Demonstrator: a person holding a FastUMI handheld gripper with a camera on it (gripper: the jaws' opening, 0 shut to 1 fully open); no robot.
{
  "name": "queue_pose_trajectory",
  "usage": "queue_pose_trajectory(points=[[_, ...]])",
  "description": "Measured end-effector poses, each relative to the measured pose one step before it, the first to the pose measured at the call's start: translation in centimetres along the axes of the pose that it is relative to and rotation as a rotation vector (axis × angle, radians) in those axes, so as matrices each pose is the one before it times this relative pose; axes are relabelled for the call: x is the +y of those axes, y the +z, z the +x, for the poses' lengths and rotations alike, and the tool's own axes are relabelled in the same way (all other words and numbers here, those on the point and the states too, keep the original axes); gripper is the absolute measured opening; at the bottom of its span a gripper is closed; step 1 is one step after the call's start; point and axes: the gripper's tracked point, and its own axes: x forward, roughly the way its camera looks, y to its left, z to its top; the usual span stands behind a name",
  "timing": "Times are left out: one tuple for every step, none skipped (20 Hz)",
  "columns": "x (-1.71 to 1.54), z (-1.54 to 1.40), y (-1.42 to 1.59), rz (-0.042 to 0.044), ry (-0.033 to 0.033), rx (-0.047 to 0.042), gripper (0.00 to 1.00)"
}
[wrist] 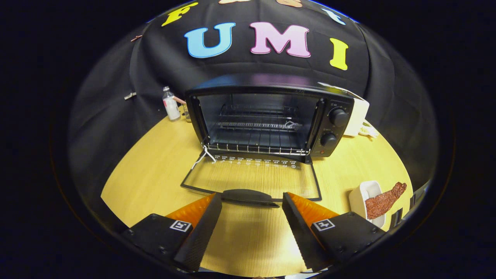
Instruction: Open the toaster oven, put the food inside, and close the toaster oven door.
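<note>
One white dish (364, 193) holds brown food (383, 201); toaster oven (267, 116) open, rack bare; tool (252, 199) spread.

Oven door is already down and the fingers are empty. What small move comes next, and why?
Probably swing the gripper toward the food in the white dish, off beside its fingers. The toaster oven door lies flat, the rack is bare, and the fingers stand open, holding nothing, so picking up comes next.
</note>
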Motion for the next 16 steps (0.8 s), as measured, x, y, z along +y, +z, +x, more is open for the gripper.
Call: queue_pose_trajectory(points=[[-0.528, -0.864, 1.112, -0.00917, 0.00683, -0.02743, 0.97], [-0.675, -1.021, 1.139, -0.01417, 0.00689, -0.0237, 0.97], [-0.725, -0.693, 1.037, -0.01432, 0.00889, -0.01899, 0.97], [-0.835, -0.763, 0.792, -0.01163, 0.01007, -0.01135, 0.97], [-1.0, -0.696, 0.81, -0.00539, 0.00634, -0.00868, 0.97], [-1.182, -0.831, 0.979, -0.00073, 0.00544, -0.01733, 0.97], [-1.272, -0.479, 0.876, -0.00268, 0.00226, -0.01596, 0.97], [-1.491, -0.389, 0.585, -0.00339, -0.00139, -0.00469, 0.97], [-1.369, -0.217, 0.591, -0.00231, 0.00231, -0.00792, 0.97], [-1.528, -0.109, 0.476, -0.00287, -0.00358, -0.00974, 0.97], [-1.578, 0.082, 0.375, -0.00002, -0.00165, -0.00146, 0.97], [-1.454, 0.094, 0.157, 0.00327, 0.00246, 0.00179, 0.97], [-1.38, -0.064, 0.231, 0.00749, 0.00484, 0.0018, 0.97], [-1.332, -0.089, 0.292, 0.01384, 0.00655, 0.00341, 0.97], [-1.259, -0.091, 0.316, 0.01491, 0.00777, -0.0003, 0.97], [-1.275, -0.134, 0.097, 0.01748, 0.00385, 0.01308, 0.97]])
